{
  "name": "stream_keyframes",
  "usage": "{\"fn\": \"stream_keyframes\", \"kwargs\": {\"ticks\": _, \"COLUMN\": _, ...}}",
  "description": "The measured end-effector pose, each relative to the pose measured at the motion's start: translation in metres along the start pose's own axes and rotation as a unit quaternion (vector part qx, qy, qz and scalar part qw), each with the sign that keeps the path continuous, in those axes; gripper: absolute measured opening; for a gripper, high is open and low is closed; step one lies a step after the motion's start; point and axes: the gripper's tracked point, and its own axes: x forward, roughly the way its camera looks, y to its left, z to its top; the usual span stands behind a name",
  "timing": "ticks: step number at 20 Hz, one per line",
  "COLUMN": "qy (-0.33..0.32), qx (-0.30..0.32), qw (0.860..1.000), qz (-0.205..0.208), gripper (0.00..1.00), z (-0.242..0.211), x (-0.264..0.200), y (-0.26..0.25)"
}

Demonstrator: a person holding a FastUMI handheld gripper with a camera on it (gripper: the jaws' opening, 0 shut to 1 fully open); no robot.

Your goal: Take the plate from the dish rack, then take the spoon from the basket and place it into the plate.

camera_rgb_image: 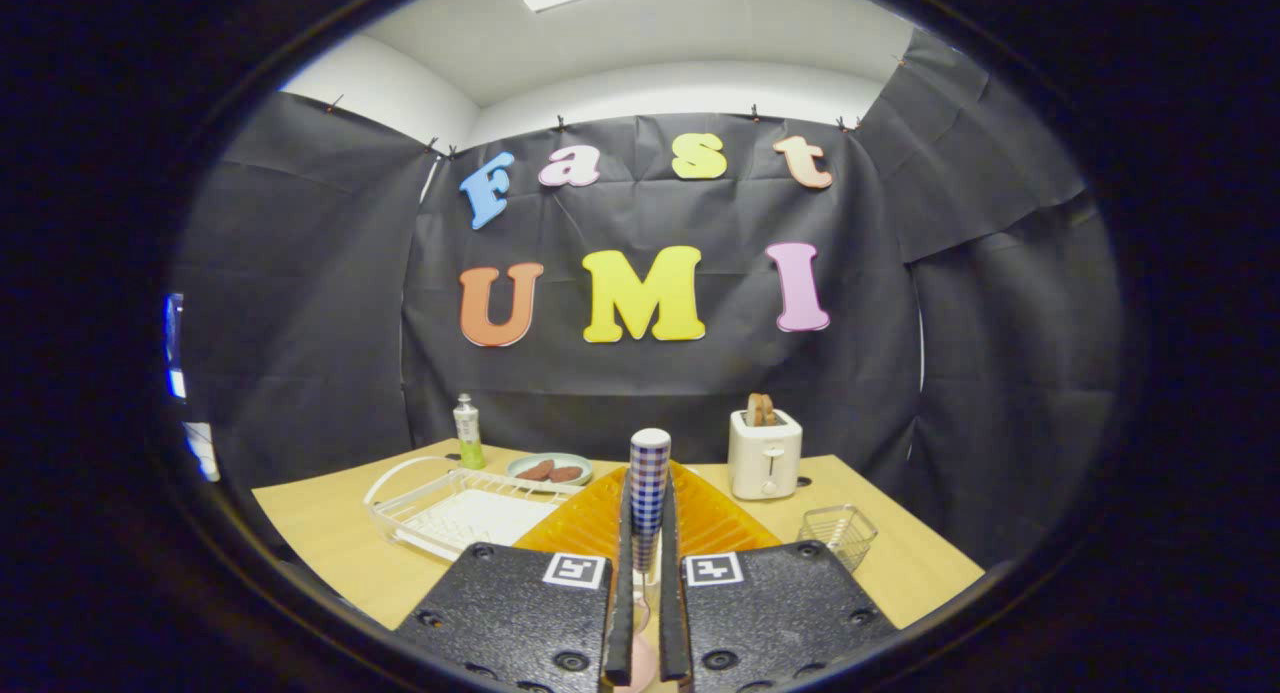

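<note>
From the gripper view I have the hand-held gripper clamped on one spoon: both fingers press its sides. The spoon stands upright between them, long axis vertical, its blue-and-white checked handle with a white rounded end pointing up past the fingertips, and a pale pink part showing low in the gap between the fingers.

Directly beyond the fingers lies one orange ribbed plate on the counter, flat, with the spoon held above its near side.

I count one white dish rack left of the plate, lying flat. Behind it is one small greenish plate carrying two brown pieces, and beside that one bottle with a green lower half, upright. Its label is too small to read.

Right of the plate sits one wire basket. Behind it stands one white toaster with toast slices poking from the top.

Each finger carries one square black-and-white marker.
</note>
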Motion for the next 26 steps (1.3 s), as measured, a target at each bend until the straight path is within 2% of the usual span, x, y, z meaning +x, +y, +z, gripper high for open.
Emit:
{"fn": "stream_keyframes", "kwargs": {"ticks": 3, "qy": 0.012, "qx": 0.019, "qw": 1.0, "qz": 0.009, "gripper": 0.16, "z": -0.024, "x": 0.004, "y": 0.026}}
{"fn": "stream_keyframes", "kwargs": {"ticks": 9, "qy": 0.084, "qx": 0.05, "qw": 0.995, "qz": 0.034, "gripper": 0.16, "z": -0.094, "x": 0.022, "y": 0.076}}
{"fn": "stream_keyframes", "kwargs": {"ticks": 13, "qy": 0.088, "qx": 0.042, "qw": 0.995, "qz": 0.028, "gripper": 0.16, "z": -0.109, "x": 0.025, "y": 0.077}}
{"fn": "stream_keyframes", "kwargs": {"ticks": 16, "qy": 0.091, "qx": 0.017, "qw": 0.995, "qz": 0.032, "gripper": 0.21, "z": -0.112, "x": 0.016, "y": 0.071}}
{"fn": "stream_keyframes", "kwargs": {"ticks": 17, "qy": 0.093, "qx": 0.011, "qw": 0.995, "qz": 0.03, "gripper": 0.24, "z": -0.114, "x": 0.016, "y": 0.066}}
{"fn": "stream_keyframes", "kwargs": {"ticks": 18, "qy": 0.097, "qx": 0.001, "qw": 0.995, "qz": 0.027, "gripper": 0.31, "z": -0.115, "x": 0.011, "y": 0.059}}
{"fn": "stream_keyframes", "kwargs": {"ticks": 22, "qy": 0.104, "qx": -0.022, "qw": 0.994, "qz": 0.012, "gripper": 0.7, "z": -0.115, "x": 0.006, "y": 0.033}}
{"fn": "stream_keyframes", "kwargs": {"ticks": 25, "qy": 0.097, "qx": -0.014, "qw": 0.995, "qz": 0.002, "gripper": 0.79, "z": -0.103, "x": -0.002, "y": 0.012}}
{"fn": "stream_keyframes", "kwargs": {"ticks": 26, "qy": 0.094, "qx": -0.013, "qw": 0.995, "qz": -0.007, "gripper": 0.9, "z": -0.098, "x": -0.006, "y": 0.003}}
